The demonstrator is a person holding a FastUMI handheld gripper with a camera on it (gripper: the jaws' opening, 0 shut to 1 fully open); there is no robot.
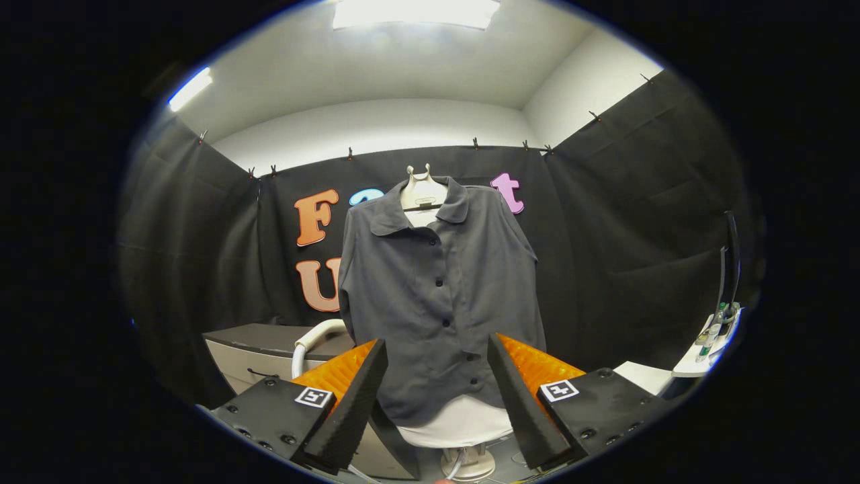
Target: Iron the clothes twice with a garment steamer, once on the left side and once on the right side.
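Claw (437, 396) fingers spread apart (nothing held), grey shirt (437, 296) hanging ahead before black cloth wall (201, 255).

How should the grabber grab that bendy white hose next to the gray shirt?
Probably at the top of its arch, where the white hose bends over beside the shirt, above the grey cabinet. Come from the front with one finger on each side of the round tube. Its lower part is hidden. The gripper is open now, holding nothing.

black-draped recording booth (645, 222), ceiling lights (416, 12)
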